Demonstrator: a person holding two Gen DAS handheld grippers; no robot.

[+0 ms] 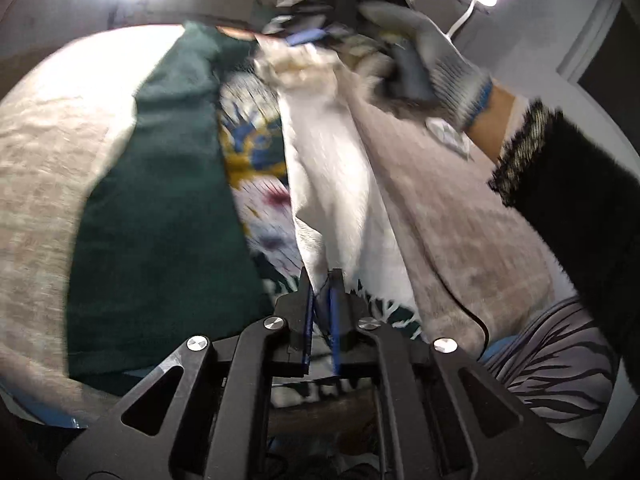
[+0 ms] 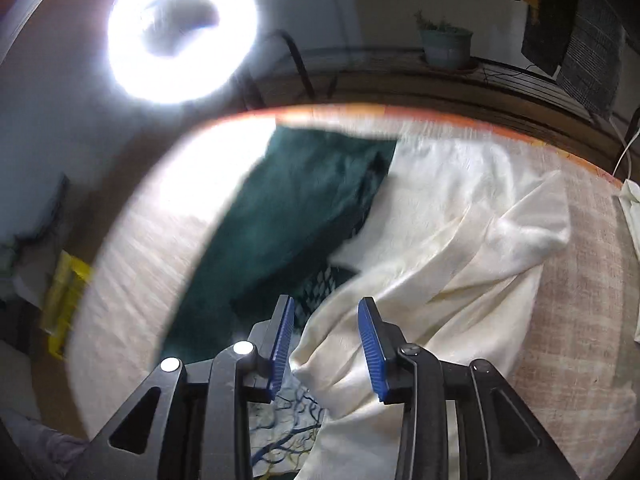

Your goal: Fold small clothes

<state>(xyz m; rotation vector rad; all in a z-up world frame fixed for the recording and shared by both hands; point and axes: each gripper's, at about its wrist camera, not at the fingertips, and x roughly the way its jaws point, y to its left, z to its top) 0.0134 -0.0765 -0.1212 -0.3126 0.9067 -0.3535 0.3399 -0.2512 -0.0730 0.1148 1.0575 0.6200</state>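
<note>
On the table, cream garment [image 2: 460,240] lies rumpled; green cloth [image 2: 296,208] beside.

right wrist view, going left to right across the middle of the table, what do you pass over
yellow bag on the floor → bare table → dark green cloth → white cloth → bare table again → small white thing at the right edge, too cut off to identify

Count from my hand-held grippers: one dark green cloth [image 2: 296,208], one cream white cloth [image 2: 460,248], one potted plant [image 2: 445,45], one ring light [image 2: 182,32].
</note>
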